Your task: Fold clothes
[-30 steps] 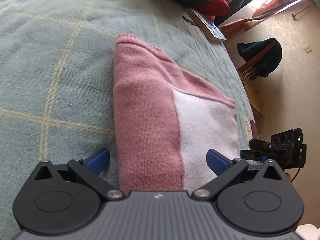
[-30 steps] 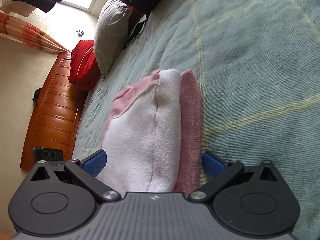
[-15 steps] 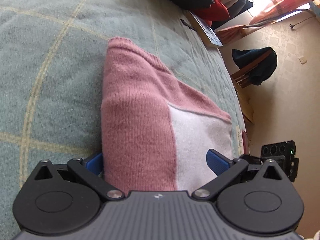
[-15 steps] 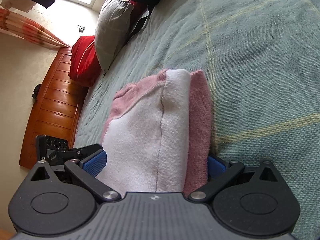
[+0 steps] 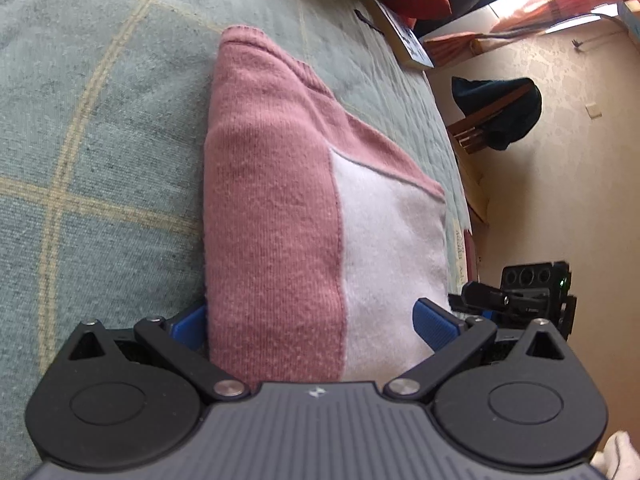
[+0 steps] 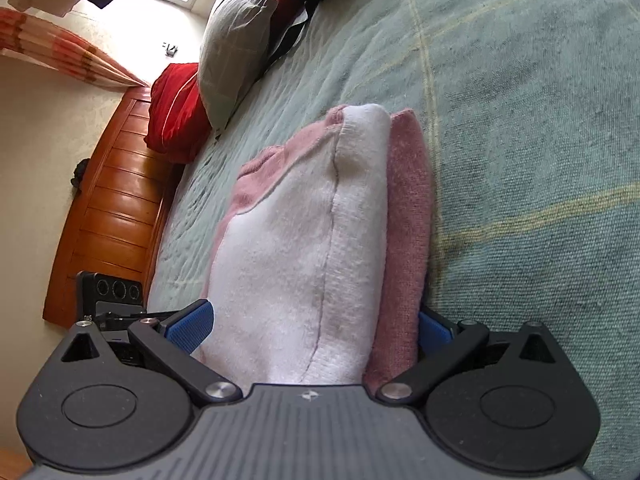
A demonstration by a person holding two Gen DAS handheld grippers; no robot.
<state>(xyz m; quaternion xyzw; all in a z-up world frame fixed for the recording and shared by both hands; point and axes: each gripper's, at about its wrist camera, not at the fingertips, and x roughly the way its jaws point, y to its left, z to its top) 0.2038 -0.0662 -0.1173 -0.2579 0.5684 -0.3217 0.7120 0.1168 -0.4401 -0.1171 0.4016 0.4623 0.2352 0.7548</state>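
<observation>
A folded pink and white sweater [image 5: 280, 200] lies on the bed. My left gripper [image 5: 312, 324] is open, and the sweater's near end sits between its blue fingers [image 5: 434, 322]. The fabric hides part of the left pad. In the right wrist view the same sweater [image 6: 304, 232] shows as a thick bundle, white layer over pink. My right gripper [image 6: 312, 326] is also open and straddles that end, its right pad tucked behind the pink layer. Each gripper shows in the other's view, at the bed's edge: the right gripper [image 5: 532, 296] and the left gripper [image 6: 112, 300].
The bed has a grey-green cover [image 5: 100, 140] with yellow lines. A book [image 5: 404, 40] lies near its far edge. A chair with a dark garment [image 5: 500, 116] stands on the floor. A grey pillow [image 6: 232, 40], a red cushion [image 6: 176, 116] and a wooden bed board [image 6: 108, 216] lie beyond.
Both grippers have moved forward onto the sweater. Its ends now fill the gaps between the fingers, which stood clear of the fabric a second ago. The fingers' spread looks the same.
</observation>
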